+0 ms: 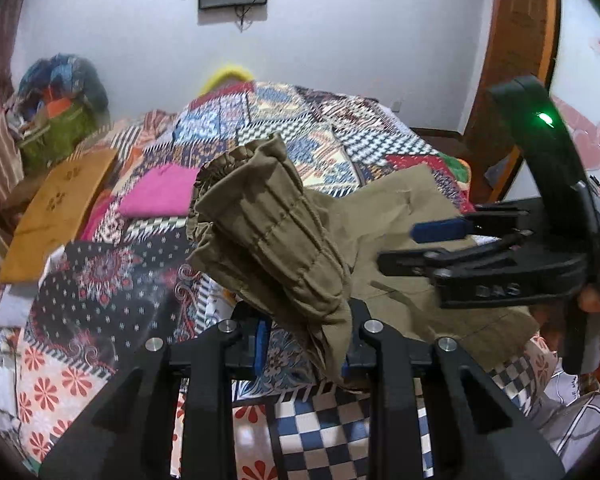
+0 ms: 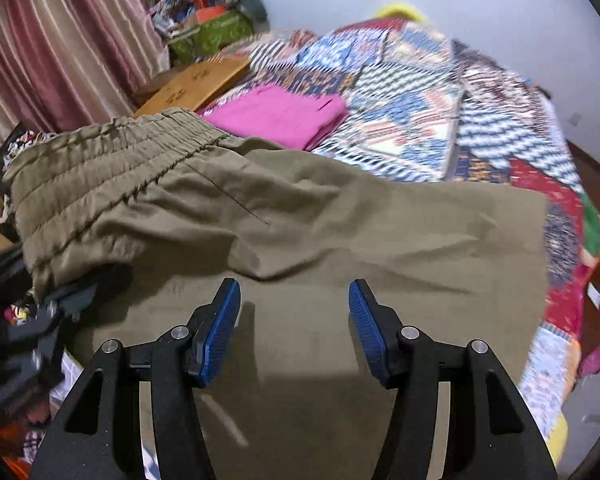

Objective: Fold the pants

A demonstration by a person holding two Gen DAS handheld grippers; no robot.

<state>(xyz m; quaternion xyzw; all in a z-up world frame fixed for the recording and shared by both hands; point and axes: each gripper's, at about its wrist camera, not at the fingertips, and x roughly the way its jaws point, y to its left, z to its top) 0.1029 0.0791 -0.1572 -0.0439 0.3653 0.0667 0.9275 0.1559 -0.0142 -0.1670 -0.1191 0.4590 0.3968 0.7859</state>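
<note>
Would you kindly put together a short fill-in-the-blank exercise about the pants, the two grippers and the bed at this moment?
1. The left gripper is shut on the gathered ____ end of the olive-green cloth pants.
2. The right gripper hovers over the pants with its jaws ____ and nothing between them.
3. Beyond the pants, a folded ____ garment lies on the patchwork quilt.
4. A flat tan ____ board rests beside the quilt.

Missing words: waistband; open; pink; wooden

Both grippers: black plastic linkage arms w/ silver screws (image 2: 410, 332), ribbed blue pads (image 2: 366, 330), green LED (image 1: 546, 119).
</note>
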